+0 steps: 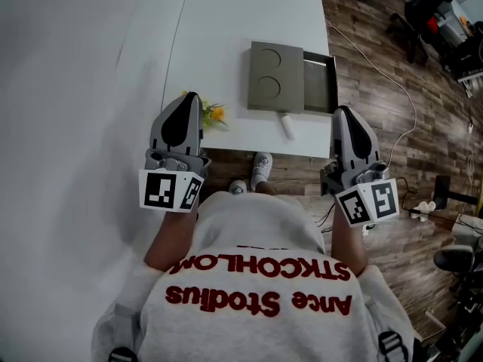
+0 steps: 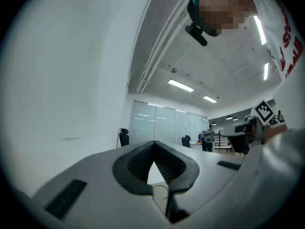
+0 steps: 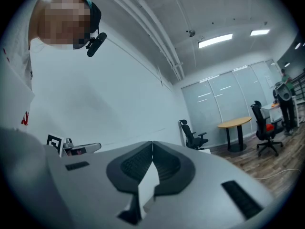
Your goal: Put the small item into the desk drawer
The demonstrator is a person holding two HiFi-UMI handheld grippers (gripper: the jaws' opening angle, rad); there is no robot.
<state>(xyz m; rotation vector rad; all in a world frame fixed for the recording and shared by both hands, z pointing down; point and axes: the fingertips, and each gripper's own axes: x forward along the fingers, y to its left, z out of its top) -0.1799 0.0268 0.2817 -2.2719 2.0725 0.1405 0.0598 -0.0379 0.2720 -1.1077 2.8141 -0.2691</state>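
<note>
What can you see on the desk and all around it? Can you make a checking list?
Surface: white desk, mostly bare.
Job's things: small white item lying near the desk's front edge; grey drawer unit, its drawer pulled open.
Clutter: yellow flower on the desk.
Grippers: left gripper and right gripper both shut, holding nothing.
Cables: white cable on the floor.
Surroundings: wooden floor, white wall, office chair.

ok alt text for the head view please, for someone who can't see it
Seen from above, a person holds the left gripper and the right gripper, both shut and empty, at the near edge of a white desk. On it sit a grey box with its drawer open, a small white item in front of it, and a yellow flower.
</note>
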